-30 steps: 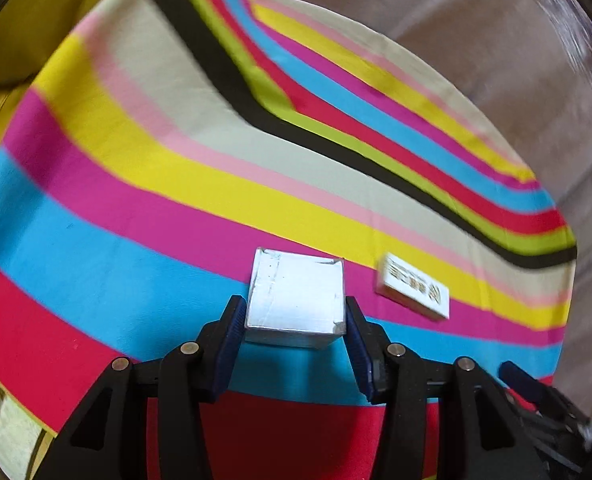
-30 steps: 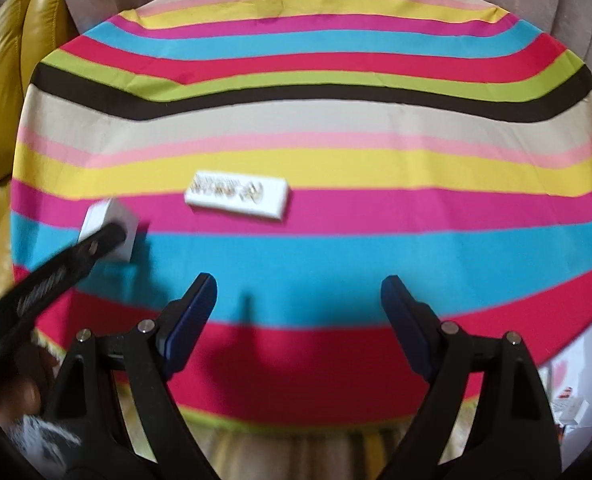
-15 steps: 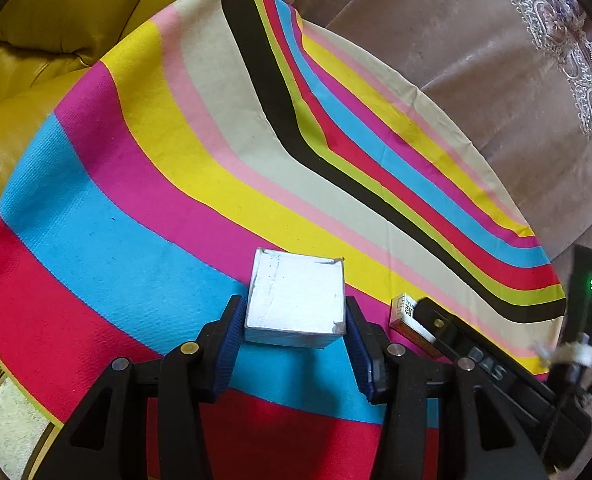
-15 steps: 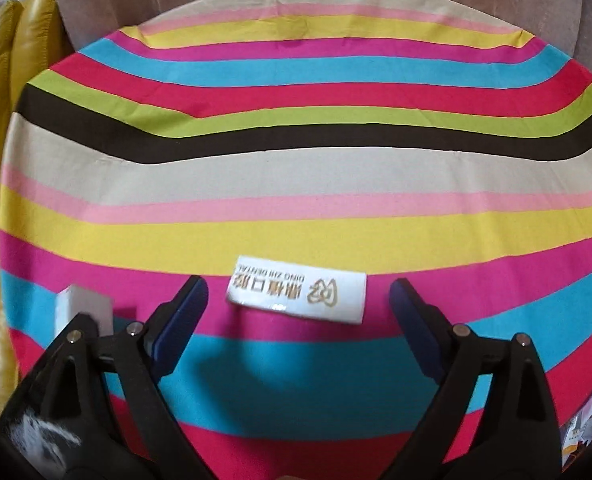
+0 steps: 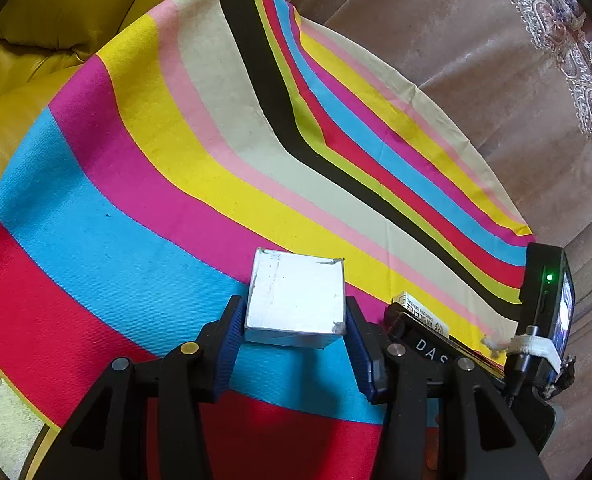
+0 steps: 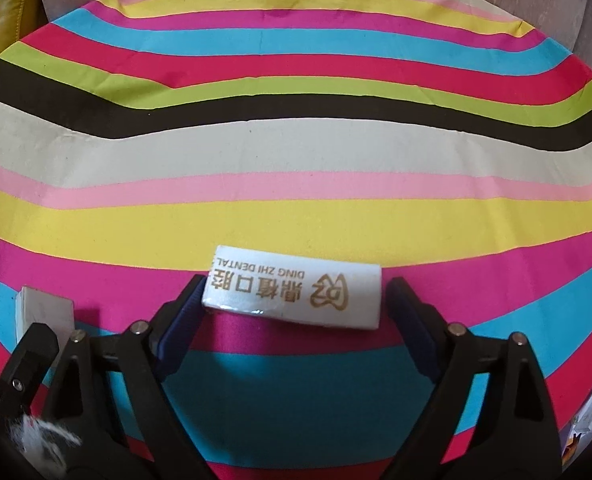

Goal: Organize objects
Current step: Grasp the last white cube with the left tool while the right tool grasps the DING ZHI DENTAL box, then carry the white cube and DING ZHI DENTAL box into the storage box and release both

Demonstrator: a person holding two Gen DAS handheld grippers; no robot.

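Note:
A white cube box [image 5: 296, 292] is clamped between the blue pads of my left gripper [image 5: 294, 320], just above the striped cloth. A long white box with gold print [image 6: 280, 280] lies on the magenta stripe between the jaws of my right gripper [image 6: 296, 294], which are closing. The left pad is at the box's end; a thin gap shows at the right pad. In the left wrist view the long box [image 5: 417, 310] peeks out behind the right gripper's black body [image 5: 427, 350]. In the right wrist view the cube [image 6: 44, 306] shows at far left.
A round table is covered by a cloth of bright stripes [image 6: 296, 160]. A yellow leather sofa [image 5: 36, 40] stands past its left edge, and brownish-pink fabric [image 5: 455, 60] hangs behind it. A small device with a green light [image 5: 547, 292] rides on the right gripper.
My right gripper has come forward and down until the long box sits between its jaws, and it has entered the left wrist view. The left gripper rolled slightly, still holding the cube.

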